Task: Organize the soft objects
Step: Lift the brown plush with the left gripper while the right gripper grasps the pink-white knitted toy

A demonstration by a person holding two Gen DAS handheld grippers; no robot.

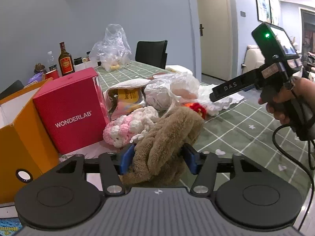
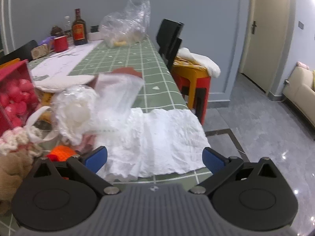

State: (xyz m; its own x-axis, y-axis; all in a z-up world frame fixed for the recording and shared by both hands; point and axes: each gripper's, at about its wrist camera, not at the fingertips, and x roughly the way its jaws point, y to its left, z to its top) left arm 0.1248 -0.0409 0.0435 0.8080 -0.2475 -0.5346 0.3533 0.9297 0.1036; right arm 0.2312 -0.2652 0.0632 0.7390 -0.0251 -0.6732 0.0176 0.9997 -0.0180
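- Left wrist view: the left gripper point(image 1: 157, 158) has its blue pads on either side of a brown plush toy point(image 1: 167, 137), shaggy and limp. The pads look to touch its fur, yet whether they press or have let go I cannot tell.
- Just beyond the plush, touching it, lies a pink-and-white crocheted piece point(image 1: 126, 125) of chunky, knobbly yarn.
- Beside that stands a glossy magenta box point(image 1: 72, 110), square-cornered, printed WONDERLAB, with an orange cardboard box point(image 1: 23, 137) at its left.
- Behind are crinkled clear plastic bags point(image 1: 171, 90) and a small red knitted item point(image 1: 198, 109).
- At the right a hand point(image 1: 283, 106) holds the right gripper point(image 1: 226, 92), black and blocky.
- Right wrist view: the right gripper's point(image 2: 155, 158) blue fingers stand wide apart with nothing between the pads, above a crumpled white paper towel point(image 2: 157, 139) lying flat on the green checked tablecloth point(image 2: 141, 63).
- To the left, blurred, a wrinkled bag point(image 2: 94, 106), an orange knit point(image 2: 61, 152) and the brown plush at the edge.
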